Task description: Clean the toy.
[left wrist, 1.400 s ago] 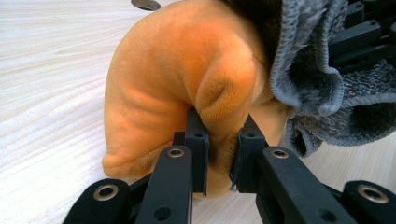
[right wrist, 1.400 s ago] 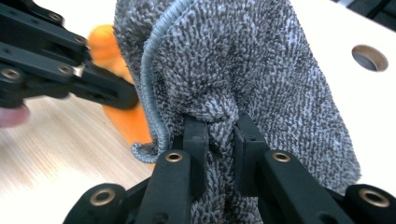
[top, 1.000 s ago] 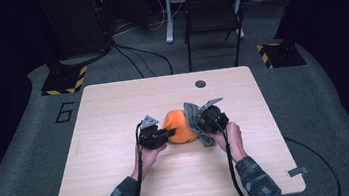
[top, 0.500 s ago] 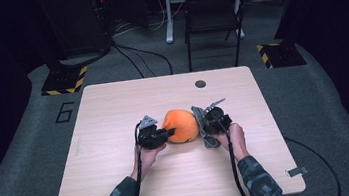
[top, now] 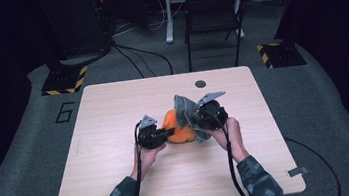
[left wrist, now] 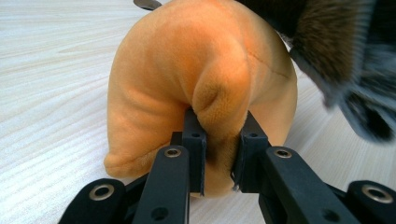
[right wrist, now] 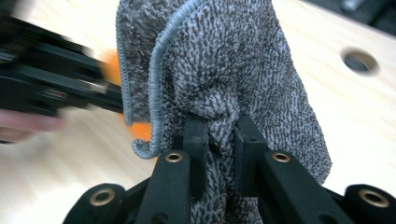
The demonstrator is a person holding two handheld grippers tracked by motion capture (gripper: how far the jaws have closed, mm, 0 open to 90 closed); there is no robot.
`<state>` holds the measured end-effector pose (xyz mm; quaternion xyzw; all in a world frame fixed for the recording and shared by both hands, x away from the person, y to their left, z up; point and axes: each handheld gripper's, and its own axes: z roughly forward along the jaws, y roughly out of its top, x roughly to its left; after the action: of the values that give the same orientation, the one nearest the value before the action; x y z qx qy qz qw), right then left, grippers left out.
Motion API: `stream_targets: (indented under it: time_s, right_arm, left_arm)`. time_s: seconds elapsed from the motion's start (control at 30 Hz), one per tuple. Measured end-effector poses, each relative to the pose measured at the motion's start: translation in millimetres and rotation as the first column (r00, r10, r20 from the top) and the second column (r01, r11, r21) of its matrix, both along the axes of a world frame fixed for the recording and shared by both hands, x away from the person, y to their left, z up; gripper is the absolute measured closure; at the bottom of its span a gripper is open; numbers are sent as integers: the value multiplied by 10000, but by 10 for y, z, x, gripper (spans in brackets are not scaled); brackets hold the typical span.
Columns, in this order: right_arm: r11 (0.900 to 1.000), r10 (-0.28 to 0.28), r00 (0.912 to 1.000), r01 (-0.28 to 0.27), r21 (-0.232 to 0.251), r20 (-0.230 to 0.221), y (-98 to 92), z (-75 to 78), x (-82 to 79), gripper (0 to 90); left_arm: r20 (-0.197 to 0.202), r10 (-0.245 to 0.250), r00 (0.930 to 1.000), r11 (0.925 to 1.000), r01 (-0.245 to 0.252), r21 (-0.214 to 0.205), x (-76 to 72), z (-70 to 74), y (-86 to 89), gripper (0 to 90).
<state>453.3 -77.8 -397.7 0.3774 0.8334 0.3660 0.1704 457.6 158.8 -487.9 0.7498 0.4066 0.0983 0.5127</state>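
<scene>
An orange plush toy (top: 179, 130) lies at the middle of the wooden table (top: 113, 110). My left gripper (top: 166, 135) is shut on a fold of the orange plush toy (left wrist: 205, 79), its black jaws pinching the fabric. My right gripper (top: 193, 121) is shut on a grey knitted cloth (top: 184, 111), which it holds lifted against the toy's right side. In the right gripper view the grey cloth (right wrist: 233, 70) bunches between the jaws and hangs over them, with the left gripper blurred at the left.
A round hole (top: 200, 83) sits near the table's far edge. A dark chair (top: 213, 17) stands beyond the table, and yellow-black floor plates (top: 64, 81) lie at both far corners. Metal clips (top: 297, 171) stick out at the near corners.
My right gripper has risen with the grey cloth, pulling it up beside the toy. The left gripper has stayed put on the toy.
</scene>
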Motion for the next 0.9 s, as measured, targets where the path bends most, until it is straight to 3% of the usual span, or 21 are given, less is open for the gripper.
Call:
stream_targets:
  time_s: [0.07,0.13,0.17,0.2,0.27,0.43,0.7,0.77,0.87,0.9]
  right_arm:
    - [9995,307,9990,-305,-61,320,157,7,-65,783]
    - [9989,461,9984,-458,-100,315,207,-6,-78,782]
    - [9983,496,9982,-485,-317,340,295,-59,-81,781]
    - [9953,522,9983,-497,-835,277,360,-165,-47,782]
    - [9952,494,9987,-482,-848,123,363,-214,-26,783]
    - [9956,310,9995,-305,-884,51,285,-228,9,784]
    - [9943,-264,9983,210,-1047,-512,52,-349,127,786]
    - [9926,-596,9940,492,-1114,-919,-41,-444,194,786]
    - [9911,-730,9913,599,-1189,-1095,-83,-499,229,785]
    - [9900,-927,9866,769,-1182,-1342,-125,-559,267,785]
  left_arm:
    - [3,4,10000,10000,-4,1,-1,-1,0,777]
    - [-3,-28,10000,9999,28,112,-7,3,3,777]
    - [0,-26,10000,9999,26,134,-8,3,3,777]
    - [4,-9,10000,9999,9,100,-9,-1,-6,777]
    - [16,-57,10000,9998,57,183,-9,-5,-4,777]
    - [8,-32,10000,9999,32,118,-7,-8,-7,777]
    - [-11,-99,10000,9998,99,142,8,-14,1,777]
    - [-10,-128,9999,9998,128,143,11,-18,-6,778]
    - [-14,-168,9999,9997,168,172,12,-19,-4,778]
    - [-21,-175,9998,9997,176,158,14,-20,-2,778]
